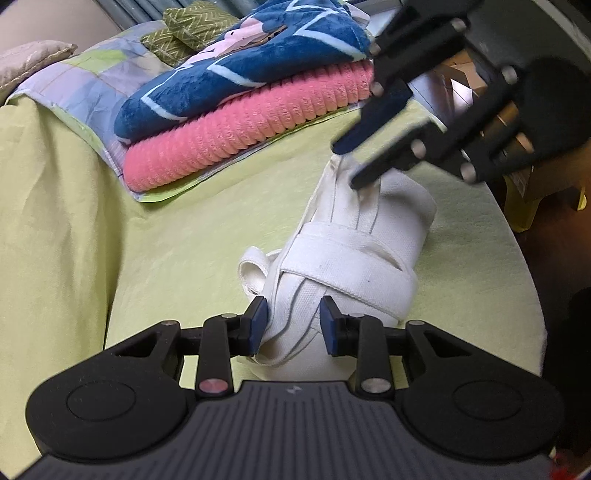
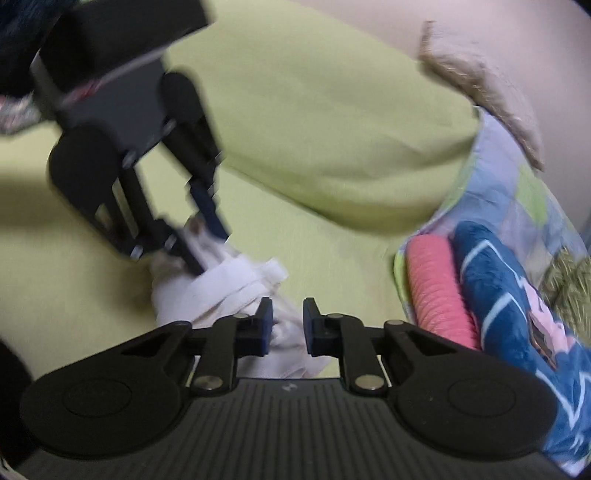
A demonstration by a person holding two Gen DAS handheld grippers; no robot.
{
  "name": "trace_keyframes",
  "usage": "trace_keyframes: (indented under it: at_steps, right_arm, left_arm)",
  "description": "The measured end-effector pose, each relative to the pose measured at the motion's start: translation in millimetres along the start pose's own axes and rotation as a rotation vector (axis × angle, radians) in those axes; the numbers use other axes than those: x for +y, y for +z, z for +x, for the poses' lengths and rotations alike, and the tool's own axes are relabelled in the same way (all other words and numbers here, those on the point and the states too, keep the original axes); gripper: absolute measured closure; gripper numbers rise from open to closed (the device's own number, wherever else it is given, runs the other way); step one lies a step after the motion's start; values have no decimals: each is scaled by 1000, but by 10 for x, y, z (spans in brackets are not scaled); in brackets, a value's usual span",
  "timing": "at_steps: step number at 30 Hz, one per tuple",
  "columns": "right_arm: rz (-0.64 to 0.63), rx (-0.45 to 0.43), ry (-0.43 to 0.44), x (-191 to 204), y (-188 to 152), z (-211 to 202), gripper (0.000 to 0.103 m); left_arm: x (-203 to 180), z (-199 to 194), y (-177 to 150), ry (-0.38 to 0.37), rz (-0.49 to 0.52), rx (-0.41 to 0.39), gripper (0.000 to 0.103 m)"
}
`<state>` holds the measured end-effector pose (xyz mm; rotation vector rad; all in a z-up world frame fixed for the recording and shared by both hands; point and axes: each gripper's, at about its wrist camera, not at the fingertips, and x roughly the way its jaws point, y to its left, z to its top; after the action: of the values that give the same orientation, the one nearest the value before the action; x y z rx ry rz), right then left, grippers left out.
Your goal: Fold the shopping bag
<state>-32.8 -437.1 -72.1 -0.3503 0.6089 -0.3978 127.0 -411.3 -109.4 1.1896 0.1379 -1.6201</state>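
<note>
On a bed spread with a pale yellow-green sheet [image 1: 192, 236] lies a white canvas shopping bag [image 1: 354, 266], rolled into a thick bundle with its straps wound around it; the sheet is wrinkled at the left and falls away at a curved edge on the right, where dark floor and the leg of a yellow stool [image 1: 524, 214] show. Behind the bundle a patchwork quilt [image 1: 92, 85] carries a stack — a ribbed pink blanket [image 1: 236, 140] under a blue plush blanket [image 1: 229, 74] with pale lines and a pink patch; green chevron cushions [image 1: 192, 26] and a beige pillow [image 1: 33, 59] sit further back. No brand or writing can be read on the bag or the blankets.

The bundle's long axis runs from the left gripper [image 1: 293, 325] away and to the right, toward the right gripper [image 1: 351, 166]; a strap loop [image 1: 255, 269] sticks out on its left side. The left gripper's blue pads stand narrowly apart on either side of the bundle's near end; whether they press it I cannot tell. The right gripper's jaws, blurred, straddle the bunched straps at the far end — from its own camera [image 2: 288, 325] the pads stand narrowly apart with cloth between them.
</note>
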Motion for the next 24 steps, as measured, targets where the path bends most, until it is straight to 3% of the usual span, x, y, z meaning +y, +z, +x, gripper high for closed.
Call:
trace_keyframes:
  at_steps: [12,24]
  right_arm:
    - [-77,16,-53,146,-108,296,91]
    - [41,70,34,-2,-122,514,89]
  left_arm:
    - [41,18,-5,5,-56,-13,67]
    - [94,53,-61,12,-107,-31,70]
